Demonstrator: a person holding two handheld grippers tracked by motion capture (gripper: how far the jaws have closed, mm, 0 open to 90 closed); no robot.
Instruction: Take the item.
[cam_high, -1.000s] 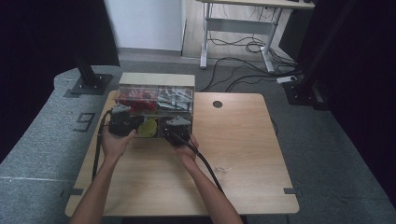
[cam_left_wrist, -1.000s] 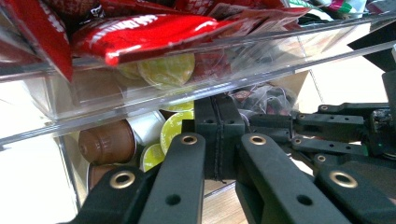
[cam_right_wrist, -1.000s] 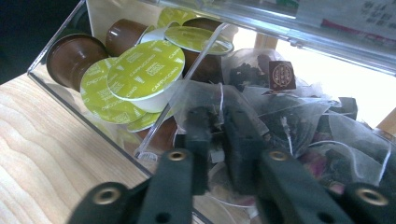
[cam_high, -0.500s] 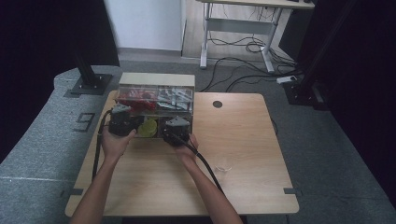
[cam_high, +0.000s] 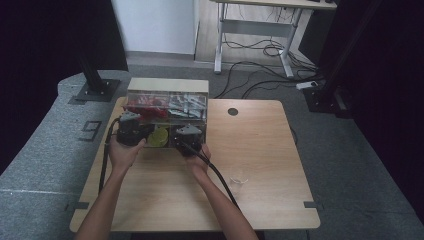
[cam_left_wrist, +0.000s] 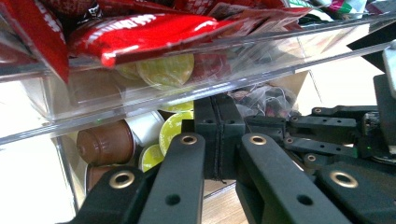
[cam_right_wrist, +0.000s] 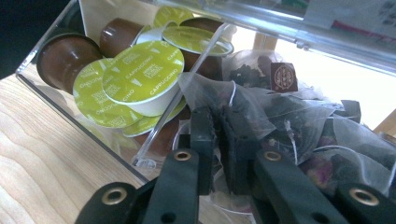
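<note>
likely a tea bag (cam_right_wrist: 261, 112) in the drawer (cam_right_wrist: 140, 161) is pinched by the nearly shut right gripper (cam_right_wrist: 219, 140), whose jaws have just been closing; neighbours could be dragged out. left gripper (cam_left_wrist: 219, 140) is shut, empty.

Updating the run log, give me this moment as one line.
left gripper shut at drawer front | right gripper closing on tea bag string | capsules beside

Both hands are holding the left gripper (cam_high: 131, 131) and right gripper (cam_high: 190, 139) against a clear organizer box (cam_high: 167, 102) at the wooden worktop's (cam_high: 260, 150) far edge; a small glass (cam_high: 239, 176) is standing nearby.
</note>
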